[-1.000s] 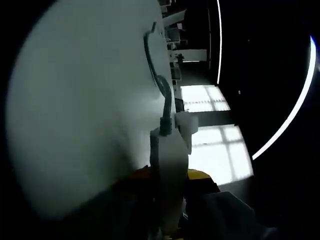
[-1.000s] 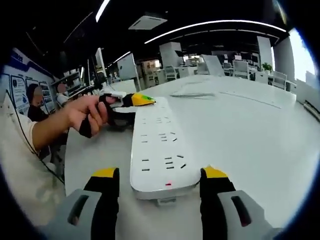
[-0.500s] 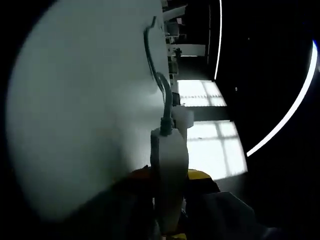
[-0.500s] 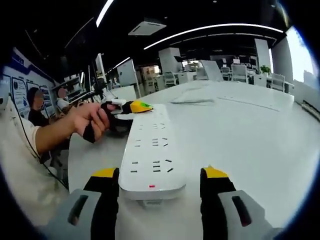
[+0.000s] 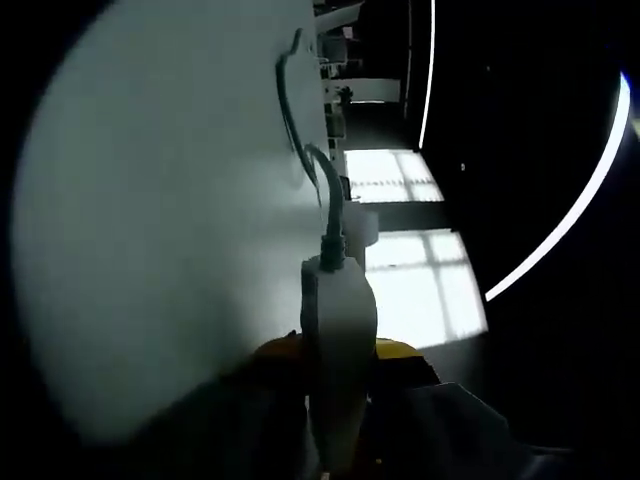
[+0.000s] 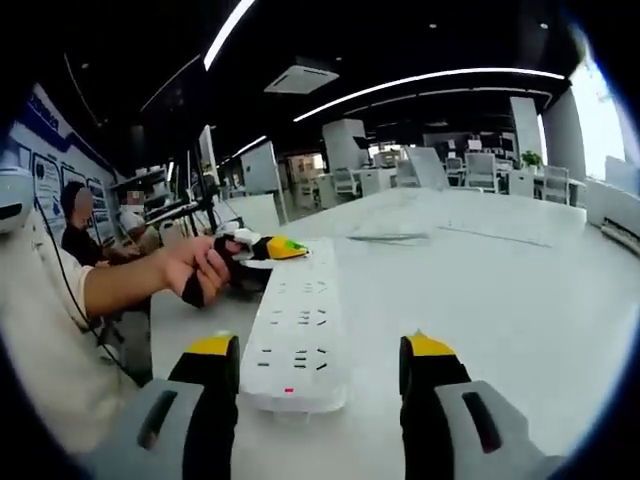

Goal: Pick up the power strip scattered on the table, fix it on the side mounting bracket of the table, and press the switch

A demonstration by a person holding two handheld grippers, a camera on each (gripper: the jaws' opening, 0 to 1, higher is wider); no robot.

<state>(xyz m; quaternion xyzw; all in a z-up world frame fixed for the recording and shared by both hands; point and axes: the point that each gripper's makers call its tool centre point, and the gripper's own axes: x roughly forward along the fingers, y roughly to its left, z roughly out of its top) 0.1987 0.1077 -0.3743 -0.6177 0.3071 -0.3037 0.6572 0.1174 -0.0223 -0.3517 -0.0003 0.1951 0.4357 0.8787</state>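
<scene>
While my left gripper point(image 5: 335, 375) clamps its jaws on one end of the white power strip point(image 6: 296, 335), its grey cable point(image 5: 318, 180) trails over the white counter point(image 6: 520, 290). My right gripper point(image 6: 318, 355) has jaws wide, straddling the strip's near end, sockets up, red light lit.

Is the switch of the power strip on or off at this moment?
Likely on: a small red light glows at the near end of the power strip. The switch itself I cannot make out.

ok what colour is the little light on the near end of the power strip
Red, a small lit dot on the white power strip, clearest in the right gripper view.
</scene>
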